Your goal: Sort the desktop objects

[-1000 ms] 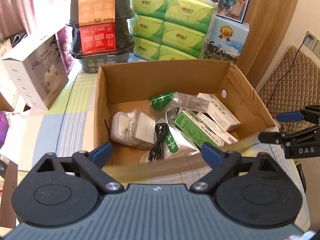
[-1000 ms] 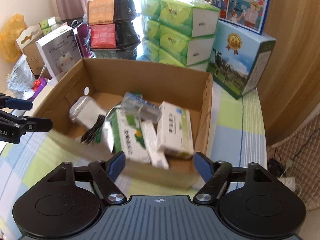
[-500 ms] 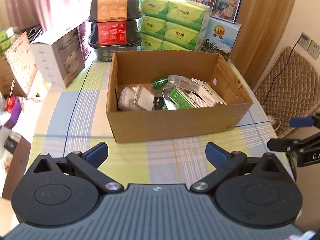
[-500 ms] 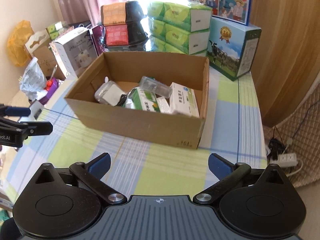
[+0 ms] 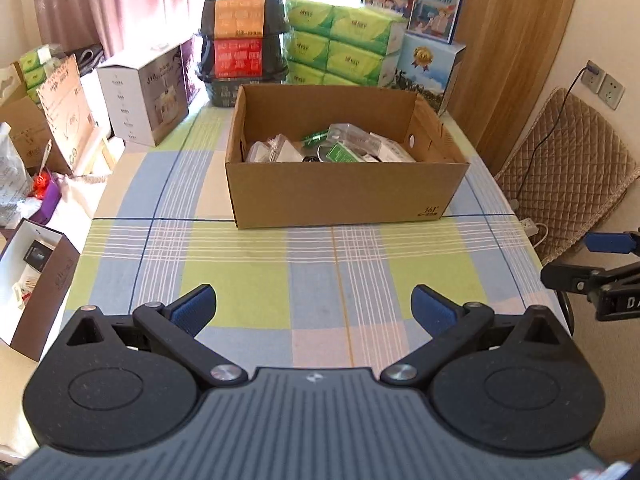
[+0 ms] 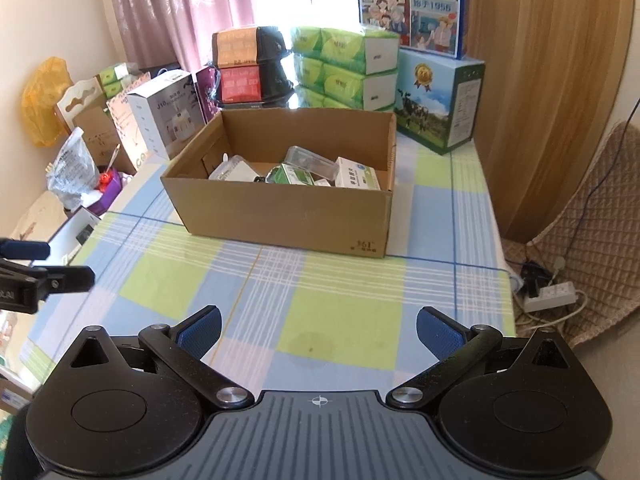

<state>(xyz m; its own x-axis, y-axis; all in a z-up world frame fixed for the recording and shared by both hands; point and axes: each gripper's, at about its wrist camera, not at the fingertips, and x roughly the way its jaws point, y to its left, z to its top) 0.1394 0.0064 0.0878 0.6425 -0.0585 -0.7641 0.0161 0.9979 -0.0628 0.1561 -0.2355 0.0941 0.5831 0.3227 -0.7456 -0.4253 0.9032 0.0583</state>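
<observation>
An open cardboard box [image 5: 344, 196] [image 6: 288, 220] stands on the checked tablecloth [image 5: 260, 280] [image 6: 344, 312], holding small packets, white and green cartons and a clear bag. My left gripper [image 5: 314, 310] hovers open above the near part of the table, well back from the box, nothing between its fingers. My right gripper [image 6: 318, 330] is likewise open and empty, at a similar distance. Each gripper shows at the edge of the other's view, the right gripper [image 5: 592, 264] at the far right and the left gripper [image 6: 36, 268] at the far left.
Behind the box stand stacked green tissue packs [image 5: 344, 44], black food tubs [image 5: 242, 40], a blue milk carton box [image 6: 440, 100] and a white appliance box [image 5: 144, 92]. Clutter and bags [image 6: 76, 172] lie left of the table. A quilted chair [image 5: 568, 168] and power strip [image 6: 548, 296] are to the right.
Both grippers have pulled back and up from just over the box to the near end of the table. Both stayed open and empty; the box has not moved.
</observation>
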